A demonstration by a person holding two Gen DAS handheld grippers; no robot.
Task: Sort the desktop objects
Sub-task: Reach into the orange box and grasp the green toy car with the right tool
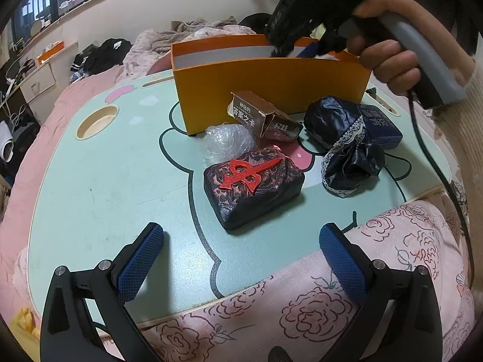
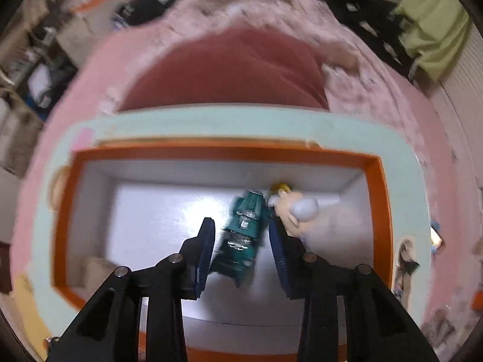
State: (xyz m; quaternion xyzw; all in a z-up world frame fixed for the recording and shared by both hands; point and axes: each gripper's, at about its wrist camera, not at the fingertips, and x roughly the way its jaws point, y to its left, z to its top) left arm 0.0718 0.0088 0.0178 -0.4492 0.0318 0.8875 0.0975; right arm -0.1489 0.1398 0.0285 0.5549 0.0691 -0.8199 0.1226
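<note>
Teal toy [image 2: 243, 235] lies inside the orange box [image 2: 229, 150], between your right gripper [image 2: 241, 238]'s part-open jaws, long axis toward 1 o'clock; whether the pads press it, you cannot tell. Your left gripper [image 1: 241, 259] hangs wide open, with the patterned case [image 1: 253, 185] on the worktop [image 1: 105, 175] at its 12 o'clock.

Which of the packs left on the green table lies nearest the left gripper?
The dark marbled pack bearing a red dagger-like emblem; the brown card box and the blue box lie farther back, near the orange box.

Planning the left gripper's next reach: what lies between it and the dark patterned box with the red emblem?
Only bare mint tabletop separates the left gripper from the patterned box, as the left wrist view shows.
</note>
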